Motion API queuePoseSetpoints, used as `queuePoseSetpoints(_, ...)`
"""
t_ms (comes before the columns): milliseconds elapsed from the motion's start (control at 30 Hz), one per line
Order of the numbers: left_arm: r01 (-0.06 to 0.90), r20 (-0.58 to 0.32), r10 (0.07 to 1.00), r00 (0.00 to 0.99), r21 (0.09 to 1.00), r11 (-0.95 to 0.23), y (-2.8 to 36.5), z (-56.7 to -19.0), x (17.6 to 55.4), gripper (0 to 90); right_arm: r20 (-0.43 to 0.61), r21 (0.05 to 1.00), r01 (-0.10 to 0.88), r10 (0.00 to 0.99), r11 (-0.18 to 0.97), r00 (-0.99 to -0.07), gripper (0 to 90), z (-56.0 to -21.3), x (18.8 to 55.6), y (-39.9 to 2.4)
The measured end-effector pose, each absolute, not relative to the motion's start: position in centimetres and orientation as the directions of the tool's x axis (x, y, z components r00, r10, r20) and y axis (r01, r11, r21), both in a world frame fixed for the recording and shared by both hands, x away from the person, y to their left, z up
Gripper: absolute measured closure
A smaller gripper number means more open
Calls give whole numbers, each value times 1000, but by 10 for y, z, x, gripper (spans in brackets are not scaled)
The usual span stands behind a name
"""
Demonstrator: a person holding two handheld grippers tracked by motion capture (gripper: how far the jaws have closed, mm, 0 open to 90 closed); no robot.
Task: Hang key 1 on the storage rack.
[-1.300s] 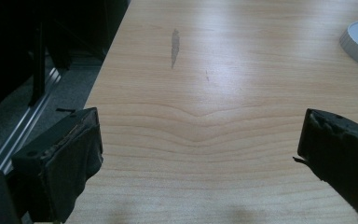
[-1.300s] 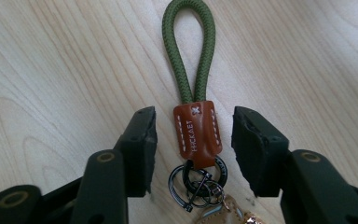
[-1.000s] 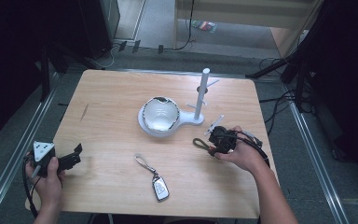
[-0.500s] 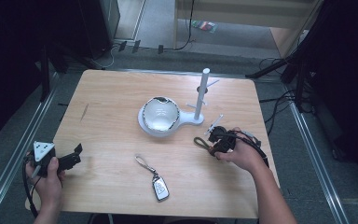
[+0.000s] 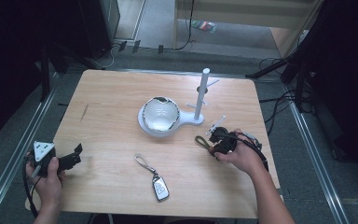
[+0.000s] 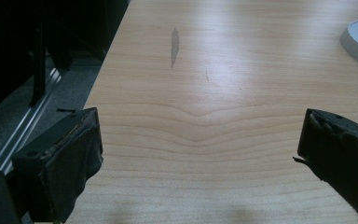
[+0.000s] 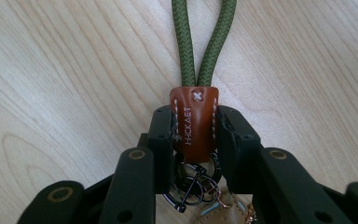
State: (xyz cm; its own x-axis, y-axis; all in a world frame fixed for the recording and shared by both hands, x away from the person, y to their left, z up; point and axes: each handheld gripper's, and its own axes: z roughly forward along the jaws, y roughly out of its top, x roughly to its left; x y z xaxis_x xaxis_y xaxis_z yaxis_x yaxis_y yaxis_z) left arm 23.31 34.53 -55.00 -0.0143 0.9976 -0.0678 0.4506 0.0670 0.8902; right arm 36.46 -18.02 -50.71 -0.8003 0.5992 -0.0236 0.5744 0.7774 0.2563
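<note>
Closing just now on the keyring's brown leather tab [image 7: 195,122], the right gripper [image 5: 220,141] grips it right of the white peg stand [image 5: 200,95]. Lifting toward a peg likely follows. The left gripper [image 6: 200,158] gapes empty.

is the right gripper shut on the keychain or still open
Shut on it: the right gripper's jaws, which have just been closing, press both sides of the keychain's brown leather tab; its green cord loop lies on the table.
</note>
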Motion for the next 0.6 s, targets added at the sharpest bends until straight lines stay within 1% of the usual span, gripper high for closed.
queuePoseSetpoints(100,451,-68,998,-14,890,67,345,-550,233,1,-24,281,595,625,753,-780,693,-507,361,-184)
queuePoseSetpoints(167,450,-65,998,-14,891,65,345,-550,233,1,-24,296,590,623,751,-781,694,-506,361,-186)
queuePoseSetpoints(200,449,-64,998,-14,891,64,345,-550,233,1,-20,321,591,630,740,-777,694,-504,361,-189)
queuePoseSetpoints(233,449,-64,998,-14,891,64,345,-550,233,1,-20,321,591,630,740,-777,694,-504,361,-189)
queuePoseSetpoints(300,449,-65,998,-15,891,65,345,-550,233,1,-17,360,601,649,714,-760,694,-497,359,-193)
queuePoseSetpoints(400,449,-62,998,-15,891,62,345,-550,233,1,-16,391,606,663,693,-748,694,-492,358,-196)
queuePoseSetpoints(600,449,-62,998,-14,891,62,345,-550,233,1,-21,423,615,686,666,-728,694,-487,358,-204)
